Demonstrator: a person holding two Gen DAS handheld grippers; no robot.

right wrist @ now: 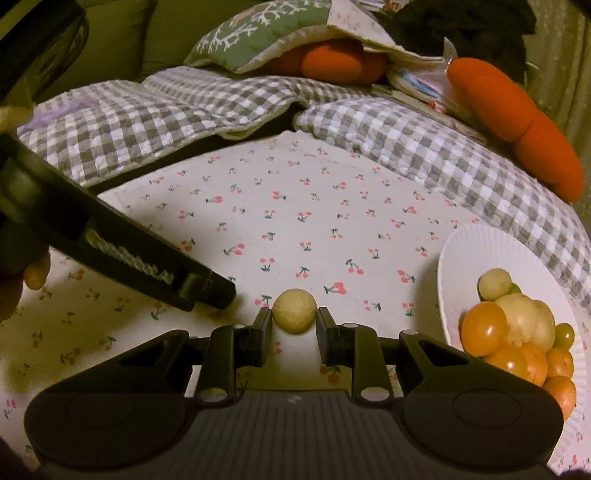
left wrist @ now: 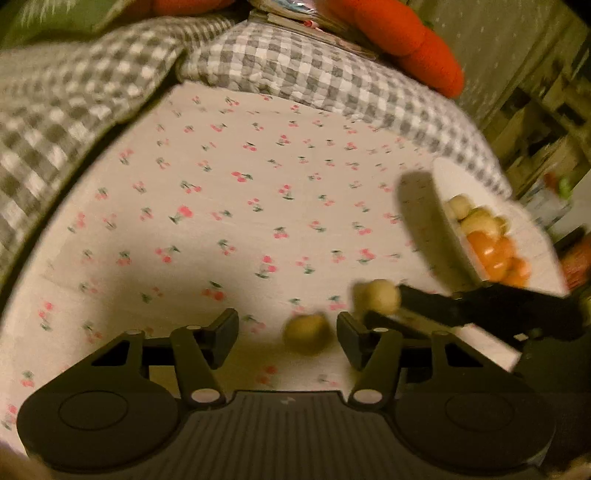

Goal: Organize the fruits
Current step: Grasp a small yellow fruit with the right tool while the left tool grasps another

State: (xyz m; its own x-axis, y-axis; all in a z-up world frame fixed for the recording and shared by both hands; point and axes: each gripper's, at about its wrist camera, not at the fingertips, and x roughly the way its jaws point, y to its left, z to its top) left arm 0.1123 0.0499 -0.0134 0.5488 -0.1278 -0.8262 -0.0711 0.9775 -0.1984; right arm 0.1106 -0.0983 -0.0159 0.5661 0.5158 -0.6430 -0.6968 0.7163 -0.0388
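You are working over a bed with a white cherry-print sheet (right wrist: 295, 206) spread flat. Behind it lies a grey and white checked blanket (right wrist: 147, 122), all bunched up. On the blanket rest a long orange plush (right wrist: 517, 122) and a green cushion (right wrist: 258, 33) with white branches on it.

At the right of the sheet sits a white paper plate (right wrist: 476, 251). It holds a pile of fruit (right wrist: 517, 332): small orange ones, pale round ones and a little green one, all touching each other.

Your left hand-held gripper (left wrist: 288, 336) points down at the sheet. Its jaws stand apart. A pale round fruit (left wrist: 306, 334) lies between them on the sheet, closer to the right finger. This view is blurry, but there is a gap beside the left finger, so the gripper is released and not holding it. In the right wrist view this gripper comes in from the left as a dark bar, with its tip just above the sheet.

Your right hand-held gripper (right wrist: 294, 325) is clenched on the other pale round fruit (right wrist: 294, 311). Both pads press its sides, and it sticks out past the fingertips. It is low over the sheet, well to the left of the plate. In the left wrist view you can see this gripper reaching in from the right with the little ball at its tip.
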